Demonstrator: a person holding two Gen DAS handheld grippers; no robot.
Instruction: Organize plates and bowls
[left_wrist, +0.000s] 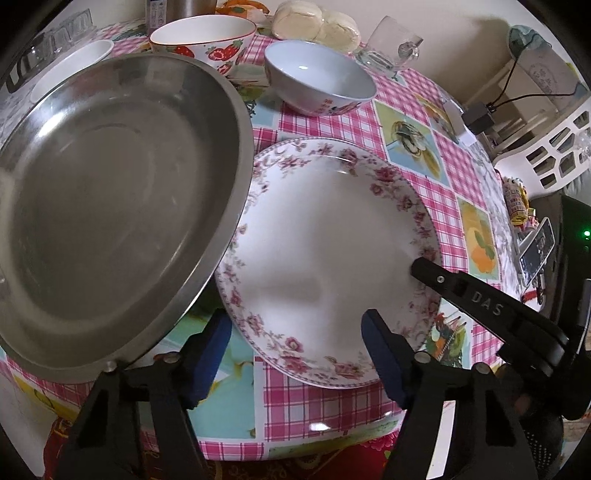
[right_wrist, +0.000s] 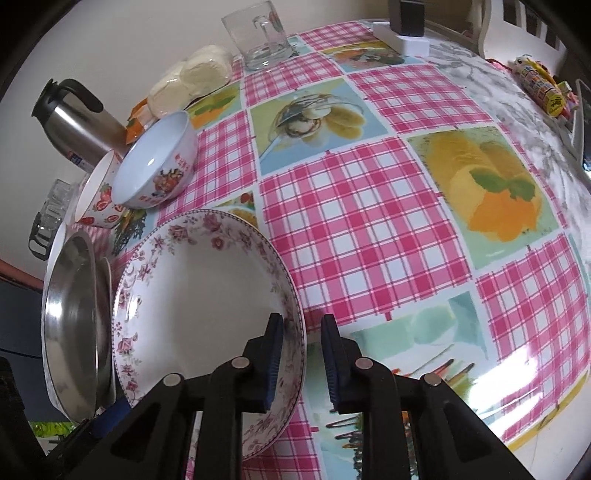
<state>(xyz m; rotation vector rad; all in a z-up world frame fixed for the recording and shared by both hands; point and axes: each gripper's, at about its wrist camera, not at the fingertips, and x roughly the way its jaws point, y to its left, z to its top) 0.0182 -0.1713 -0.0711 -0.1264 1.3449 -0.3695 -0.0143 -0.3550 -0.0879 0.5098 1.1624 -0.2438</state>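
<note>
1. Landmark: the floral plate (left_wrist: 325, 258), flat on the checked tablecloth (right_wrist: 369, 221) near the table's front edge. All positions below are given relative to it.
2. Steel plate (left_wrist: 110, 221): just beside the floral plate on one side, tilted, its rim overlapping the floral rim. It appears to lie over a white dish, which suggests a stack in progress.
3. Blue bowl (left_wrist: 317, 77) and strawberry bowl (left_wrist: 203, 40): beyond the floral plate's far edge, close together, probably awaiting nesting.
4. Right gripper (right_wrist: 301, 354): at the floral plate's near rim, pointing steeply down. Its jaws stand narrow and straddle the rim, one pad inside and one outside; whether the pads already press cannot be told. The placement suits lifting the plate by its edge.
5. Left gripper (left_wrist: 295, 350): over the floral plate's opposite near edge, angled steeply down, jaws spread, nothing pinched; one finger overlaps the plate and the other stands beside the steel plate's rim.
</note>
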